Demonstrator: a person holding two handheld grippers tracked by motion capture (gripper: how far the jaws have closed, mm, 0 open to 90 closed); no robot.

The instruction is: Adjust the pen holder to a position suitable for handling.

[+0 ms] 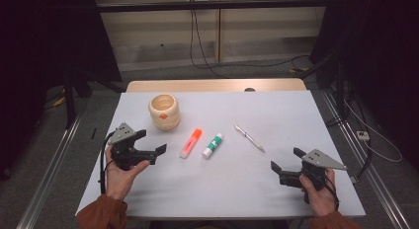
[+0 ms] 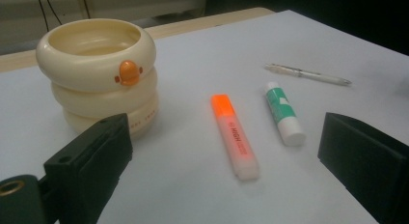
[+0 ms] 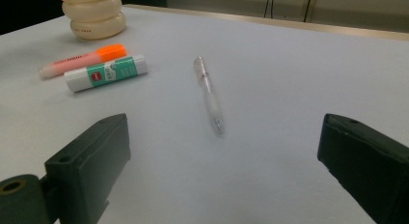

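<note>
The left gripper (image 1: pixel 151 143) sat at the lower left of the high view, jaws wide apart and empty, near the cup (image 1: pixel 163 111). The highlighter (image 1: pixel 191 142) and glue stick (image 1: pixel 212 145) lay side by side at centre (not touching). The right gripper (image 1: pixel 287 159), lower right, gaped empty toward the pen (image 1: pixel 249 137).
</note>
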